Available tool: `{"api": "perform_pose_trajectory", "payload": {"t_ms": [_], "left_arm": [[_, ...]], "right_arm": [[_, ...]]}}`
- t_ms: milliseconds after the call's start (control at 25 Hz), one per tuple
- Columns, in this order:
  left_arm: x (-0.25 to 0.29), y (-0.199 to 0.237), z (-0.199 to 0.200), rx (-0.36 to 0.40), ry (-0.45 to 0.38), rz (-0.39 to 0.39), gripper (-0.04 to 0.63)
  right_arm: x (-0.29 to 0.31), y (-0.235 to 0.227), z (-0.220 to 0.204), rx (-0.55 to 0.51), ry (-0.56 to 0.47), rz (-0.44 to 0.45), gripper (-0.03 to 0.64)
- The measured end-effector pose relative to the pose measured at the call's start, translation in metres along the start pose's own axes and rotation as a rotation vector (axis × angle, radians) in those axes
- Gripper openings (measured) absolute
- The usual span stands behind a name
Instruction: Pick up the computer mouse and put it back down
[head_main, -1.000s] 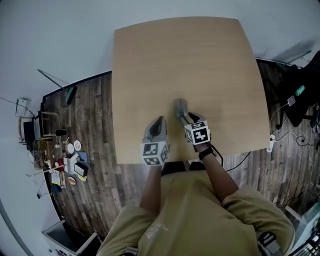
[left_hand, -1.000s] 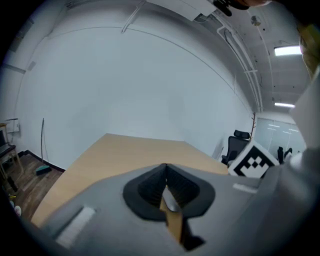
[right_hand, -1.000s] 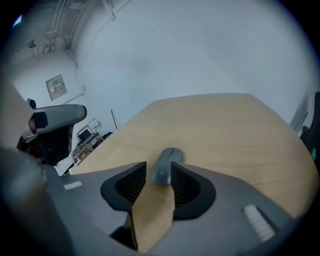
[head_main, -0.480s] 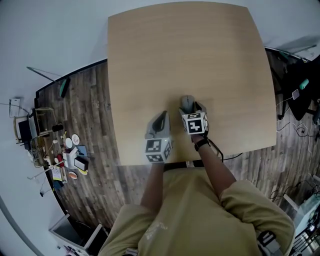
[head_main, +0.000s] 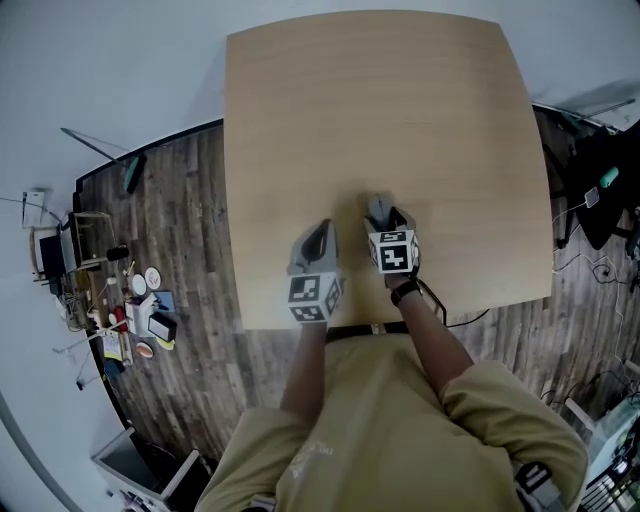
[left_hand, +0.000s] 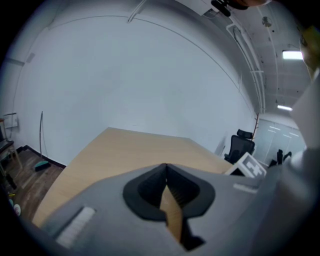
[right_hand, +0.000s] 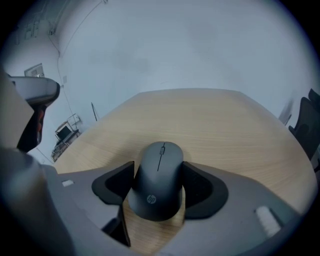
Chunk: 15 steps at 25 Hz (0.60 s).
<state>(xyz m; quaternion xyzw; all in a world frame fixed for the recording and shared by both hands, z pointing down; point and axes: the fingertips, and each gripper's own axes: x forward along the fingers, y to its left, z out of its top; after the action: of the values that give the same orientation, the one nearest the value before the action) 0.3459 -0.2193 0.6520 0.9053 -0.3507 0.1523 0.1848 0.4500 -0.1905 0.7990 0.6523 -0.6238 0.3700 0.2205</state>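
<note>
A dark grey computer mouse (right_hand: 159, 180) lies on the light wooden table (head_main: 380, 100), near its front edge. My right gripper (right_hand: 160, 175) is tilted down over it, with one black pad at each side of the mouse. The jaws are closing, and the pads touch the mouse's flanks. From the head view only the mouse's front end (head_main: 376, 208) shows ahead of the right gripper (head_main: 386, 216). My left gripper (head_main: 318, 236) hovers just to the left with its tips together and nothing held; the left gripper (left_hand: 165, 168) faces the bare tabletop.
Small clutter (head_main: 140, 320) sits on the dark wood floor left of the table. Cables and dark gear (head_main: 590, 200) lie at the right. A black office chair (left_hand: 241, 145) stands beyond the table's far right corner. The table's front edge is just under my hands.
The right gripper came forward and down, and its jaws widened; the mouse that lay ahead of it now sits between them. The left gripper shifted slightly and stayed shut.
</note>
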Motion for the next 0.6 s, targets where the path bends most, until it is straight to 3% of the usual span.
{"api": "perform_pose_trajectory", "payload": {"t_ms": [280,600], "left_arm": [[-0.025,-0.019,0.042,0.042,-0.092,0.009,0.003],[-0.065,-0.075,0.099,0.121,-0.223,0.001,0.002]], "right_arm": [[-0.097,0.007,0.063,-0.024,-0.272,0.042,0.305],[-0.235,0.009,0.131,-0.062,-0.58,0.073,0.305]]}}
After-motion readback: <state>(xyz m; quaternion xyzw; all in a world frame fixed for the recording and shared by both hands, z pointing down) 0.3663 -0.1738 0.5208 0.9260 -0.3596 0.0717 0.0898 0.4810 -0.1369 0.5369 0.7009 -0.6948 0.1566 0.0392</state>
